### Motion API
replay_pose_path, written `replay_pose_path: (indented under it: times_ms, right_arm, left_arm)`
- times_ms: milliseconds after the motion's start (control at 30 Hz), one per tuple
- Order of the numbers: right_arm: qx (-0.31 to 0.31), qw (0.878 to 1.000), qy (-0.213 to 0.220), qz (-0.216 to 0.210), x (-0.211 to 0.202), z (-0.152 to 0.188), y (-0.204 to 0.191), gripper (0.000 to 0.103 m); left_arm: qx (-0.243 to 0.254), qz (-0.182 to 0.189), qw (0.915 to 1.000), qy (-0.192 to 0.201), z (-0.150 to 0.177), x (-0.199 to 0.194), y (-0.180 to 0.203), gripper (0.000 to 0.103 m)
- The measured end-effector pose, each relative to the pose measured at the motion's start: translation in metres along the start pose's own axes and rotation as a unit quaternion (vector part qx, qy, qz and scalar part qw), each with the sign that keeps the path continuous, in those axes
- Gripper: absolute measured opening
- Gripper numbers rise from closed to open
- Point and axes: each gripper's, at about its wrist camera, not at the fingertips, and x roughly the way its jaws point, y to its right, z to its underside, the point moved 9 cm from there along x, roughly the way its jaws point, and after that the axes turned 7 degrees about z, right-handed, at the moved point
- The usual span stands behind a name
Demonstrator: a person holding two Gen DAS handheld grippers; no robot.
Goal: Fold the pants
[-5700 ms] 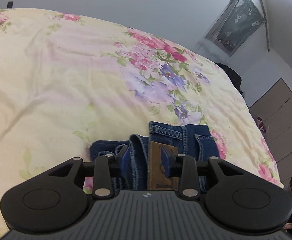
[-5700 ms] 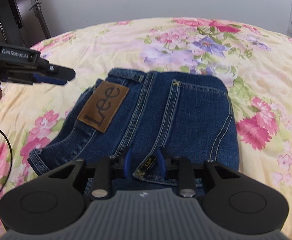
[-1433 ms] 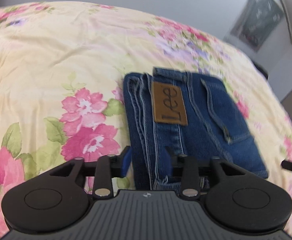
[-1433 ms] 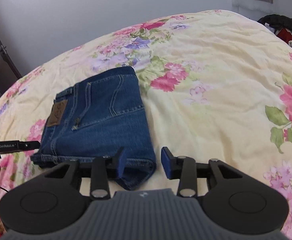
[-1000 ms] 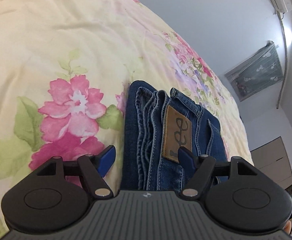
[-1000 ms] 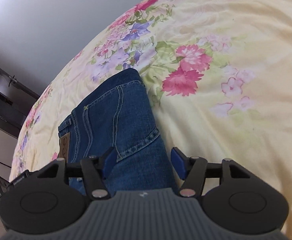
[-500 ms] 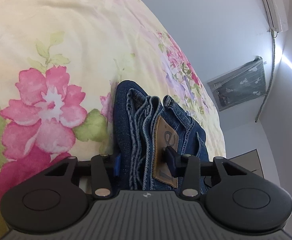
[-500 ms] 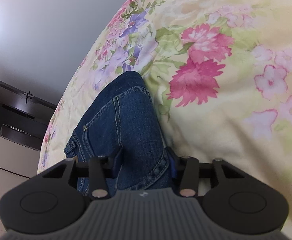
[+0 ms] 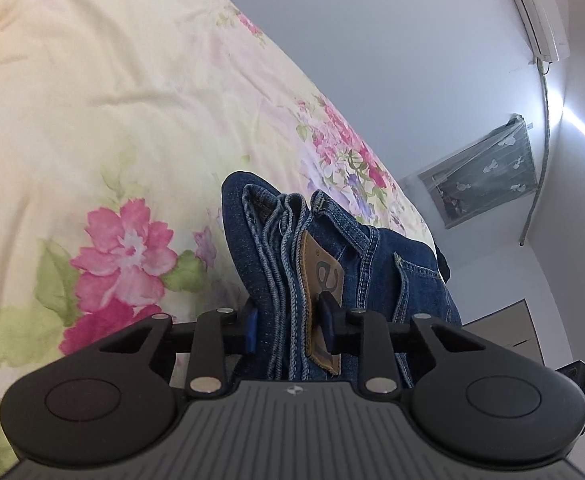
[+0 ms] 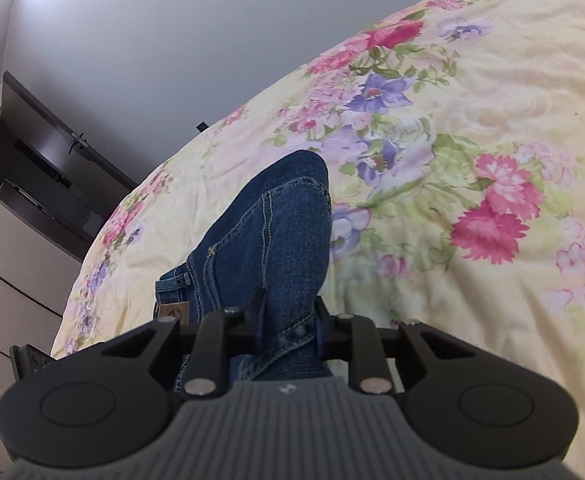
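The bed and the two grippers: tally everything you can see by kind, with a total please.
Jeans, folded, one end clamped in each gripper: 1
Grippers, left gripper and right gripper, both shut on the jeans after just closing: 2
Bedspread, floral: 1
Air conditioner on the wall: 1
Wall hanging: 1
Total: 6

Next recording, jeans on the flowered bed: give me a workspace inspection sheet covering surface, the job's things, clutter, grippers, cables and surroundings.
Surface: floral bedspread, lightly creased.
Job's things: folded jeans, a compact stack with the leather patch on its outer face.
Clutter: nothing seen on the bed.
Grippers: left gripper has just been closing, pads pressing the layered waistband edge; right gripper has just been closing, pads pressing the opposite folded edge.
Cables: one cable down the wall below the air conditioner.
Surroundings: wall picture, dark shelf unit, pale cabinets.
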Motion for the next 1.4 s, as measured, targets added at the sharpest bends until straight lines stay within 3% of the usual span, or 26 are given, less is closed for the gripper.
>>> replay_pose_path:
  times_ms: [200, 467, 767, 967, 1067, 1267, 1400]
  right_arm:
    - [0.008, 0.999, -0.013, -0.04, 0.015, 0.021, -0.051, 0.018]
    - [0.002, 0.995, -0.05, -0.09, 0.078, 0.058, -0.135, 0.018]
    - [0.016, 0.99, -0.072, -0.123, 0.15, 0.085, -0.195, 0.018]
    - [0.01, 0.992, -0.093, -0.082, 0.186, 0.105, -0.192, 0.018]
    - [0.001, 0.994, -0.094, -0.064, 0.195, 0.11, -0.182, 0.019]
    - [-0.026, 0.995, -0.094, -0.016, 0.205, 0.118, -0.176, 0.025]
    - [-0.118, 0.989, -0.072, 0.045, 0.199, 0.115, -0.193, 0.034]
  left_arm:
    - [0.012, -0.038, 0.999, 0.021, -0.023, -0.059, -0.01, 0.032]
    - [0.004, -0.099, 0.9931, 0.062, -0.06, -0.134, -0.064, 0.033]
    - [0.006, -0.137, 0.9871, 0.082, -0.098, -0.173, -0.123, 0.033]
    - [-0.023, -0.136, 0.9874, 0.077, -0.087, -0.165, -0.168, 0.033]
    - [-0.013, -0.128, 0.9889, 0.073, -0.086, -0.165, -0.173, 0.035]
    - [0.029, -0.174, 0.9816, 0.072, -0.078, -0.16, -0.169, 0.045]
    - [0.064, -0.225, 0.9693, 0.077, -0.072, -0.166, -0.159, 0.057]
